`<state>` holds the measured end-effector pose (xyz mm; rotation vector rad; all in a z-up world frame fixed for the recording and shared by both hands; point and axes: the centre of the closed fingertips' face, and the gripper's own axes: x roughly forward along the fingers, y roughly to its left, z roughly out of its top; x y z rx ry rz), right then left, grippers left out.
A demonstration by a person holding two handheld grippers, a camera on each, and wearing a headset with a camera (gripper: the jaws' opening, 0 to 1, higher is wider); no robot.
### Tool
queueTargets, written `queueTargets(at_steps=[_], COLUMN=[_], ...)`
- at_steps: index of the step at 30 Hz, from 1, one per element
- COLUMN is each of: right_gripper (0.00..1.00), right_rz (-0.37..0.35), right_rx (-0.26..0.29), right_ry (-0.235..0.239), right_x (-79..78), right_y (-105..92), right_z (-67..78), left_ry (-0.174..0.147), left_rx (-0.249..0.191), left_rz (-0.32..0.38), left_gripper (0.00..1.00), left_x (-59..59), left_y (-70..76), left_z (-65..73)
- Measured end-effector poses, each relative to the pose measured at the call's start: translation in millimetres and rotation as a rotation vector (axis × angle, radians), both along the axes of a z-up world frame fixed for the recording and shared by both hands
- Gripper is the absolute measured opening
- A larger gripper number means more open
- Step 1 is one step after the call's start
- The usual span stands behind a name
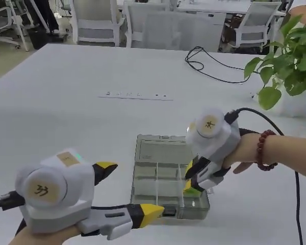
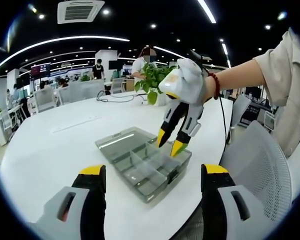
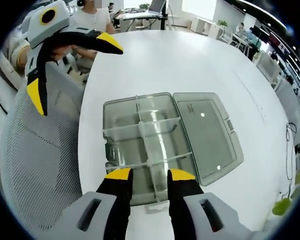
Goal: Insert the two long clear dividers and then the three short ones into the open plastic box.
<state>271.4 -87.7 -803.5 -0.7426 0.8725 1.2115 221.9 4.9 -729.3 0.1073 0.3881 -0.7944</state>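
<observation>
White table: box (image 1: 143,148) beneath right claw (image 1: 190,180), grip unclear; left claw (image 1: 132,188) released.

My white tabletop (image 1: 66,102) carries the open plastic box (image 1: 160,151) at my near edge, a thin pale strip (image 1: 135,95) farther out, a looping black cable (image 1: 209,71), and a potted plant (image 1: 288,66) at the right.

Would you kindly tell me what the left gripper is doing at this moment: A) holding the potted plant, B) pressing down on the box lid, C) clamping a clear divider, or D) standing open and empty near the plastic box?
D: the left gripper has its jaws wide apart, gripping nothing, and it stops short of the plastic box.
</observation>
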Motion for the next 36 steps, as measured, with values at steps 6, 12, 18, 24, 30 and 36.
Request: queueTargets(at_steps=[6,12,18,24,30,36], right_gripper=[0.38,0.53,0.62,0.71,0.77,0.84], right_rz=[-0.125,-0.218,-0.297,-0.38,-0.419,-0.45], right_rx=[0.108,0.207,0.3,0.376,0.438,0.513], right_ry=[-0.045,-0.074,-0.11,-0.104,-0.119,-0.124], right_x=[-2.6,-9.2,-18.1,-30.4,-40.1,-44.2], right_y=[-10.7,-22.9,-32.1,-41.9,-46.4,-42.9], right_z=[20.8,38.8,55.8,61.9,66.4,68.7], left_ry=[0.003,0.006,0.015,0.017,0.022,0.04], left_rx=[0.018,0.044,0.062,0.06,0.051,0.035], left_rz=[0.008,0.01,0.021,0.044,0.066,0.115], left_gripper=[0.8,0.82,0.83,0.84,0.85,0.86], left_x=[-0.4,-1.7,-3.1,-4.0,-6.3,-5.9], left_y=[8.7,13.6,20.9,28.6,36.3,46.1], left_z=[3.3,4.3,5.4,10.8,14.3,13.8])
